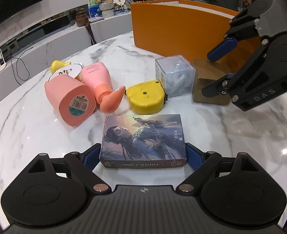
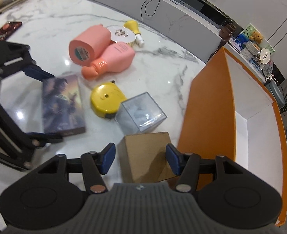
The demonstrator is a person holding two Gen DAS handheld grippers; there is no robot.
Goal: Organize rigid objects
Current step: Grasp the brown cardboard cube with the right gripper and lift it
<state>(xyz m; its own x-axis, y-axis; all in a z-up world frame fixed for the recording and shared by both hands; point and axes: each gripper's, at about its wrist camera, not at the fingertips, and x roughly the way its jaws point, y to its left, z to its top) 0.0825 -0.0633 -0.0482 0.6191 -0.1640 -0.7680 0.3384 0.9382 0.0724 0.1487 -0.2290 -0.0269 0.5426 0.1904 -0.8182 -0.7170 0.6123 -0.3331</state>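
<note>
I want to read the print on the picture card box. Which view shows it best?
The left wrist view: the card box lies sharp and close between the left gripper's open fingers, printed edge visible. The right wrist view shows it blurred, farther off.

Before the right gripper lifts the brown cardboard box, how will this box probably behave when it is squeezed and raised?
The brown cardboard box looks stiff and flat-sided, so the right gripper should hold it squarely. Being plain cardboard, it is probably light, and its walls may dent under a hard squeeze. It sits flat, so rolling seems unlikely.
</note>
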